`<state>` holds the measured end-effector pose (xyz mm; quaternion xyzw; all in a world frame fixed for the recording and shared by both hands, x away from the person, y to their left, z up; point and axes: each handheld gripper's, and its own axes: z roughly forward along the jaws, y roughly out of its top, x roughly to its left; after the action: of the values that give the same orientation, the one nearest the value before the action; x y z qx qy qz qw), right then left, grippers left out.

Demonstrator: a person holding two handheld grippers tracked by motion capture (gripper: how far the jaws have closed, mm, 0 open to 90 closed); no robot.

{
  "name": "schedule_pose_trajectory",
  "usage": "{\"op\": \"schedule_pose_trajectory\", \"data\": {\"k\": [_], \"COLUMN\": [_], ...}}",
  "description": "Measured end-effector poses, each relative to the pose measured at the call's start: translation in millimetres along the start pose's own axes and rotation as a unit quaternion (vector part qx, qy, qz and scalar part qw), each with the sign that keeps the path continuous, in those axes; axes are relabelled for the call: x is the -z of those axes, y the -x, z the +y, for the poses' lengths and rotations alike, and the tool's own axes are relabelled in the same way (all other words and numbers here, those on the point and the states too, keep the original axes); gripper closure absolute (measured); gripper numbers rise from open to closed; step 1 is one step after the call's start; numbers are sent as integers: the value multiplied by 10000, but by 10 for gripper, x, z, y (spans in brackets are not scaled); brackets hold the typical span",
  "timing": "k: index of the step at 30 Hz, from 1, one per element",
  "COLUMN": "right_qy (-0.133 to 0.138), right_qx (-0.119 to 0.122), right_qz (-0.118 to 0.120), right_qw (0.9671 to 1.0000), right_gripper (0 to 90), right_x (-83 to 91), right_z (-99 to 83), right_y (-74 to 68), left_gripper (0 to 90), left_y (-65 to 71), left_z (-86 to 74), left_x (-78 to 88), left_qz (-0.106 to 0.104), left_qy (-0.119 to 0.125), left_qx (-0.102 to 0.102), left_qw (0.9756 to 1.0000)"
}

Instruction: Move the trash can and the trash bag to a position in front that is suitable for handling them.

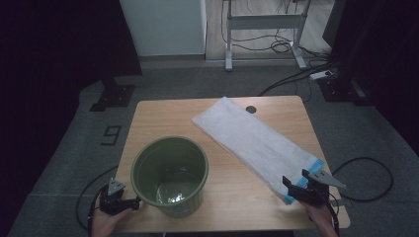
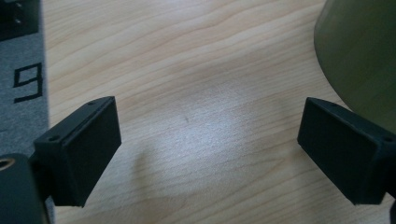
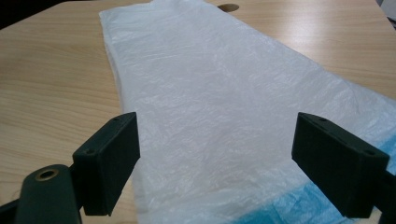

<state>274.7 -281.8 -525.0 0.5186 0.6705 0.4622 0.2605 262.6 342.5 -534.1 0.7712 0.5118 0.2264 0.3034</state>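
A green bucket stands upright on the wooden table, near its front left; its curved wall fills the right of the left gripper view. A flat white plastic bag with a blue end lies diagonally across the table's right half, also seen as the bag stretching away from the right gripper. My left gripper is at the front left corner beside the bucket, open over bare wood. My right gripper hovers open over the bag's blue near end.
A round cable hole sits at the table's far edge. Beyond the table are grey carpet with a black "9" mark, a desk frame and cables on the floor.
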Motion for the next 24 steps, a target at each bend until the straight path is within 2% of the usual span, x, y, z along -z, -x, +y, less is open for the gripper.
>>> {"op": "schedule_pose_trajectory", "data": {"k": [3,5,8,11,12,14,17,18,21,22,24], "right_qy": [31,15,-58,-8,13,35,-7,-10,-5,-4,-2], "right_qx": [56,48,63,31,32,19,21,13,28,59,69], "right_qz": [22,28,-2,34,37,62,98,108,151,177,189], "right_qw": [10000,10000,10000,10000,10000,10000,9999,9999,9999,9998,9998], "right_gripper": [146,146,150,157,157,158,158,158,158,158,158], "right_x": [-15,-30,-65,-68,-66,-73,-104,-114,-123,-121,-114], "right_z": [30,36,33,50,61,70,72,75,82,85,81], "right_y": [-18,-16,2,9,6,6,13,11,-2,-20,-28], "left_gripper": [39,39,33,30,30,28,27,28,27,34,42], "left_y": [3,46,150,270,270,373,601,601,755,831,887], "left_z": [-16,-70,-153,-221,-221,-259,-258,-258,-191,-130,-64], "left_x": [27,104,219,319,319,374,452,452,487,489,463], "left_qz": [-11,-33,-117,-238,-238,-366,-709,-709,-1026,-1226,-1393], "left_qy": [-6,63,122,173,173,208,281,281,468,628,723], "left_qx": [-9,-6,-156,-301,-301,-444,-881,-881,-1241,-1336,-1394], "left_qw": [10000,10000,9997,9991,9991,9981,9932,9932,9858,9814,9777]}}
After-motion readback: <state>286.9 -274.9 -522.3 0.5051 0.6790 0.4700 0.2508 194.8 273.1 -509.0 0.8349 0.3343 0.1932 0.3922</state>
